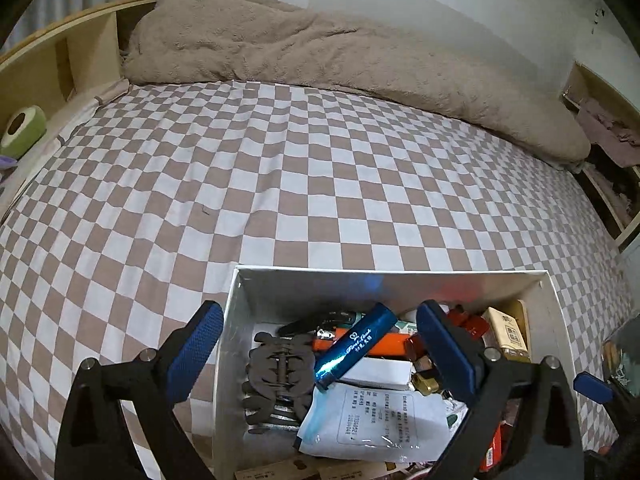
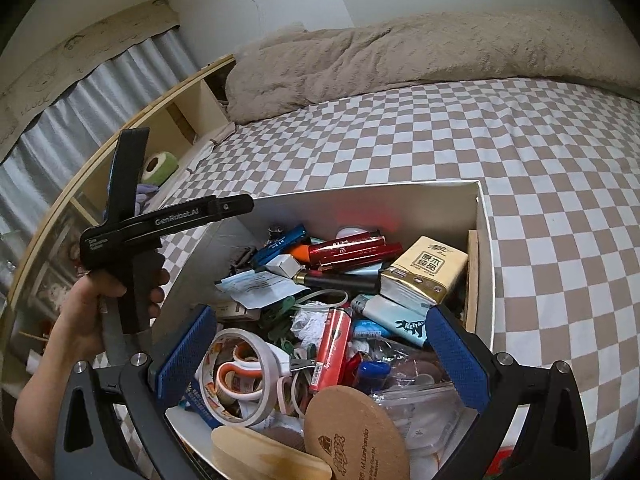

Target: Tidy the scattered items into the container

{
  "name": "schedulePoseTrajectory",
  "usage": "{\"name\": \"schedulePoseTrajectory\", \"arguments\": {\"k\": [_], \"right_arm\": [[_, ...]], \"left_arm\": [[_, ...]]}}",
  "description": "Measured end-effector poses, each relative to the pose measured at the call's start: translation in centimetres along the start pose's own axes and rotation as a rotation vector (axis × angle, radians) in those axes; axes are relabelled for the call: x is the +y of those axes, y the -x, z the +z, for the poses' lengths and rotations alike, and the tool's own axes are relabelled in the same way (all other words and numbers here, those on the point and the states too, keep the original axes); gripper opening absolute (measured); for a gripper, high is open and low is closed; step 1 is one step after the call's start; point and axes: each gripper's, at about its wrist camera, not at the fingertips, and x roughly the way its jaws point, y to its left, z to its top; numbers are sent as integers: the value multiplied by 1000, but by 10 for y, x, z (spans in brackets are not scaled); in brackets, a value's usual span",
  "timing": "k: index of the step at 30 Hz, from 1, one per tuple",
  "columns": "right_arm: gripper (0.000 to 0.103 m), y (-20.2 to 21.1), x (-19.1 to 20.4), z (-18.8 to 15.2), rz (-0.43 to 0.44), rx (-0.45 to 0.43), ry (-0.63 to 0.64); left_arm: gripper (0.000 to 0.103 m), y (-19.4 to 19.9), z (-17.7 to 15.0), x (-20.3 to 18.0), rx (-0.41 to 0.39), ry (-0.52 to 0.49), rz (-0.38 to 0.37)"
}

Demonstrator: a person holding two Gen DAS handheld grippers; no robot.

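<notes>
A white box (image 1: 304, 280) (image 2: 360, 196) sits on the checkered bed, full of small items. In the left wrist view my left gripper (image 1: 320, 344) is open over the box's left part, its left finger outside the wall. Between its fingers lie a blue tube (image 1: 356, 344) tilted on the pile, a dark hair claw (image 1: 280, 376) and a paper packet (image 1: 376, 420). In the right wrist view my right gripper (image 2: 320, 356) is open and empty above the near end, over a tape roll (image 2: 240, 376), a red tube (image 2: 332, 348) and a cork coaster (image 2: 356, 436). The left gripper's body (image 2: 132, 232) shows at left, held by a hand.
The checkered sheet (image 1: 280, 168) stretches beyond the box. A beige fluffy blanket (image 1: 320, 48) lies along the far side. A wooden shelf (image 1: 60, 60) with a green roll (image 1: 22, 130) runs on the left. A tissue pack (image 2: 424, 272) rests in the box's far right.
</notes>
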Motion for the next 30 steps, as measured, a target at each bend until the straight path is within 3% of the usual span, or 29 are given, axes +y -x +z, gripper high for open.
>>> {"name": "schedulePoseTrajectory", "arguments": {"k": [12, 28, 30], "right_arm": [[103, 13, 12, 4, -15, -21, 7], [103, 41, 30, -2, -64, -39, 29], [103, 47, 33, -3, -76, -47, 38]], "left_arm": [[98, 17, -9, -5, -5, -32, 4], [98, 64, -34, -7, -71, -29, -2], [103, 71, -38, -7, -80, -26, -2]]}}
